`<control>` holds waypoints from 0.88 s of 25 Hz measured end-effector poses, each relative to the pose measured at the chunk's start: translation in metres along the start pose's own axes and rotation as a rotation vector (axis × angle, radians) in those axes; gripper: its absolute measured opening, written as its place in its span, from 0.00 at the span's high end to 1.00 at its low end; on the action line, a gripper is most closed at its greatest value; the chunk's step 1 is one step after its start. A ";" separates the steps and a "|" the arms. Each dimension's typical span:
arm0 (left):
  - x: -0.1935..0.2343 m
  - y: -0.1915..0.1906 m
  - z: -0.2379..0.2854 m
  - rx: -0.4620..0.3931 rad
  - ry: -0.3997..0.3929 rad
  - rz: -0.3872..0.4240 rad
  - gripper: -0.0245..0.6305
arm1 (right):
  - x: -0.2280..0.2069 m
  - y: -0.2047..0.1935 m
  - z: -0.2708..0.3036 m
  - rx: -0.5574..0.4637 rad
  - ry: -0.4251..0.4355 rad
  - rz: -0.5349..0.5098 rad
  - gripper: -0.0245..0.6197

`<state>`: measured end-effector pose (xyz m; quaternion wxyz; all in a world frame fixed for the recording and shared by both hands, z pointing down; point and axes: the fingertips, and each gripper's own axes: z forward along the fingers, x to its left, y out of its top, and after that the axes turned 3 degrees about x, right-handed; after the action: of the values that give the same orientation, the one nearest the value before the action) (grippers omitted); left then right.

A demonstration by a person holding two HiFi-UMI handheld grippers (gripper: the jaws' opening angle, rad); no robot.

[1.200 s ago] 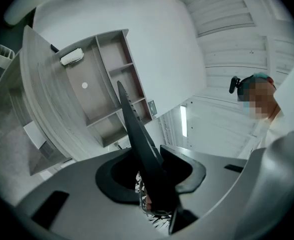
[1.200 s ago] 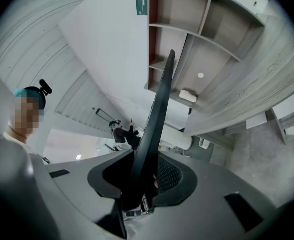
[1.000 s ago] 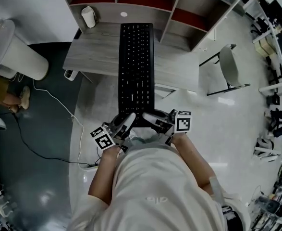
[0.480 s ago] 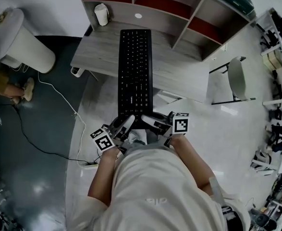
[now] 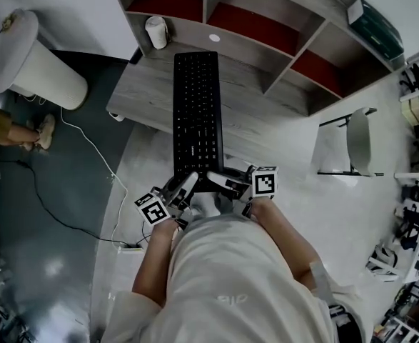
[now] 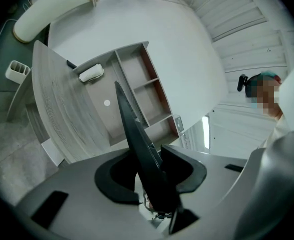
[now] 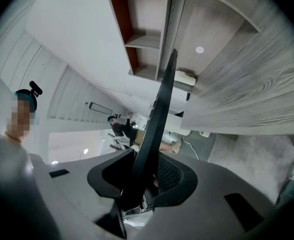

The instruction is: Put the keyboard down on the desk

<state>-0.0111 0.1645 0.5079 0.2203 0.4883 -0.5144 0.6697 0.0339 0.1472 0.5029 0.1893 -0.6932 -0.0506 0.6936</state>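
Grey desk (image 5: 148, 91) — white container (image 5: 155, 31); disc (image 5: 214, 38)

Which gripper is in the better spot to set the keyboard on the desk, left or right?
Neither alone. The left gripper and right gripper both clamp the keyboard at its near end, side by side, with its far end over the desk. They should probably lower it together.

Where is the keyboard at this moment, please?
In the head view, the keyboard sits centre, its near end held by the left gripper and right gripper, its far end over the desk.
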 end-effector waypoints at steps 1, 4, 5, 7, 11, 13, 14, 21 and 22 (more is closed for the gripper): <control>0.004 0.003 0.007 -0.003 0.011 -0.004 0.73 | -0.004 0.008 0.000 0.009 0.001 0.007 0.73; 0.013 0.009 0.027 -0.012 0.044 -0.014 0.73 | -0.018 0.027 -0.004 0.038 0.004 0.020 0.73; 0.015 0.010 0.032 -0.016 0.055 -0.018 0.73 | -0.022 0.032 -0.006 0.049 0.005 0.024 0.73; 0.020 0.011 0.042 -0.027 0.076 -0.025 0.73 | -0.029 0.040 -0.008 0.073 0.008 0.037 0.73; 0.030 0.011 0.059 -0.062 0.115 -0.043 0.73 | -0.045 0.055 -0.014 0.126 0.012 0.052 0.73; 0.035 0.010 0.068 -0.081 0.137 -0.050 0.73 | -0.054 0.063 -0.018 0.141 0.026 0.064 0.73; 0.038 0.009 0.072 -0.090 0.149 -0.054 0.73 | -0.057 0.065 -0.019 0.149 0.035 0.070 0.73; 0.055 0.001 0.084 -0.095 0.215 -0.083 0.72 | -0.076 0.070 -0.022 0.190 0.063 0.118 0.73; 0.057 0.000 0.086 -0.091 0.220 -0.087 0.72 | -0.079 0.070 -0.023 0.193 0.062 0.125 0.73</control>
<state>0.0016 0.0754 0.5577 0.3262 0.4231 -0.4955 0.6849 0.0403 0.0519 0.5537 0.2132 -0.6946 0.0657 0.6839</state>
